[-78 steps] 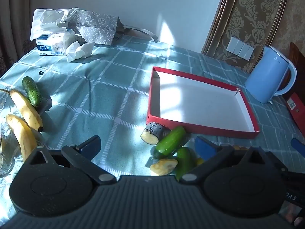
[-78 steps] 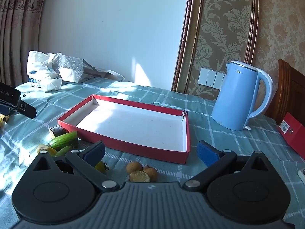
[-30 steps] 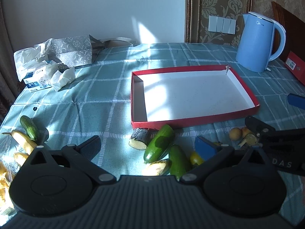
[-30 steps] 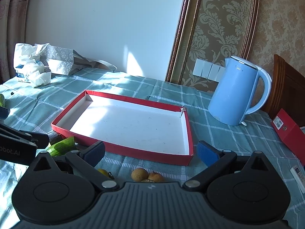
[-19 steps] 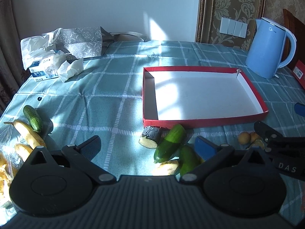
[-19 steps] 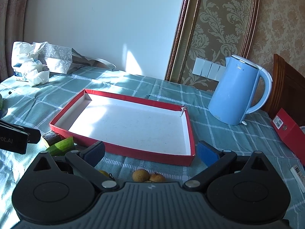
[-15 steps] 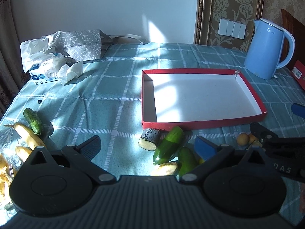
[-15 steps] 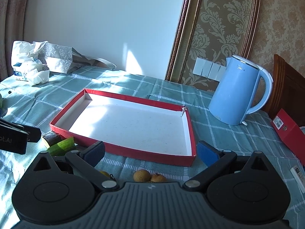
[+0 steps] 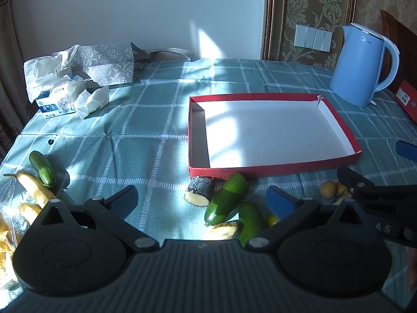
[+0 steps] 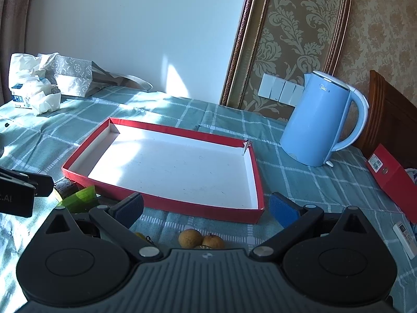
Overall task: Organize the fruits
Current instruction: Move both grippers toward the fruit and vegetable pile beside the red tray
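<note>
Produce lies scattered on the checked bench (image 9: 146, 120) before an empty red tray (image 9: 273, 168): from the left wrist camera, the left gripper (image 9: 202, 199) hangs with its jaws apart and nothing between them, above two cucumbers (image 9: 226, 202) and a cut dark-skinned chunk (image 9: 199, 191) just beside the tray's near wall, while bananas (image 9: 34, 190) and a third cucumber (image 9: 43, 168) sit well apart at the left edge. Firm and smooth-skinned, the cucumbers would likely take a mid-length grasp across their width; the bananas look softer and prone to bruising. From the right wrist camera, the right gripper (image 10: 206, 208) is likewise spread and empty over a cluster of small round brown fruits (image 10: 190, 237), light and apt to roll, near the tray's front wall (image 10: 198, 210).
</note>
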A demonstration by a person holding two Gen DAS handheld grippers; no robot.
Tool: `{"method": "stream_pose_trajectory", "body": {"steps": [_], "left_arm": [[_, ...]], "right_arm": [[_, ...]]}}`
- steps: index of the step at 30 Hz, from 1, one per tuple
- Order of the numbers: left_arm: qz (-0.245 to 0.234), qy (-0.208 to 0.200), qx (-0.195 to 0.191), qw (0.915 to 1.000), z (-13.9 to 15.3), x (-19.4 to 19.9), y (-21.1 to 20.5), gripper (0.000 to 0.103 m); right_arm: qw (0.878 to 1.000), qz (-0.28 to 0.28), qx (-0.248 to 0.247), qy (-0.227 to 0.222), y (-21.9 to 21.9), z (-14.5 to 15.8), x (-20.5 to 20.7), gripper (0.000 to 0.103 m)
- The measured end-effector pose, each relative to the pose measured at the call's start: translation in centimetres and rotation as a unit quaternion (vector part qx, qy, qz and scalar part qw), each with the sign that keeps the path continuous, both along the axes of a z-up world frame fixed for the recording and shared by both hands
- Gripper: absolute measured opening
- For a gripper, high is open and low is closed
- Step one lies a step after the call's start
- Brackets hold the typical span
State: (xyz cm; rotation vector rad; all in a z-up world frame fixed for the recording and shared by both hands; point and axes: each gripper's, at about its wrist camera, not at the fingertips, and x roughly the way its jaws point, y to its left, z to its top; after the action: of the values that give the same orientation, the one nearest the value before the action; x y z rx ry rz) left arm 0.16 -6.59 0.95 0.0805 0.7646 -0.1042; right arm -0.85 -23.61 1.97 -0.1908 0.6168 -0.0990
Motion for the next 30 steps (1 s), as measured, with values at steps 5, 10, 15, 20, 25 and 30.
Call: {"method": "stream_pose_trajectory", "body": {"steps": [5, 10, 15, 20, 25, 30], "left_arm": [[-0.003, -0.001, 0.003, 1.0, -0.08, -0.08, -0.14, 0.103], [-0.004, 0.002, 0.004, 1.0, -0.21, -0.02, -0.1, 0.103], [-0.004, 0.004, 0.003, 1.0, -0.22, -0.05, -0.06, 0.103], [-0.003, 0.004, 0.004, 1.0, -0.22, -0.08, -0.03, 0.103], [-0.002, 0.004, 0.004, 1.0, -0.25, -0.03, 0.03, 0.103], [-0.003, 0.003, 0.003, 1.0, -0.32, -0.03, 0.11, 0.103]], "right_arm": [[1.0, -0.003, 0.001, 0.001, -0.03, -0.07, 0.08, 0.103], [1.0, -0.001, 0.001, 0.001, 0.15, -0.06, 0.06, 0.103], [1.0, 0.004, -0.002, 0.003, 0.37, -0.07, 0.03, 0.103], [1.0, 0.006, -0.004, 0.002, 0.47, -0.03, 0.0, 0.103], [1.0, 0.003, -0.004, 0.002, 0.46, -0.04, 0.03, 0.103], [1.0, 0.001, 0.0, 0.002, 0.31, -0.02, 0.01, 0.103]]}}
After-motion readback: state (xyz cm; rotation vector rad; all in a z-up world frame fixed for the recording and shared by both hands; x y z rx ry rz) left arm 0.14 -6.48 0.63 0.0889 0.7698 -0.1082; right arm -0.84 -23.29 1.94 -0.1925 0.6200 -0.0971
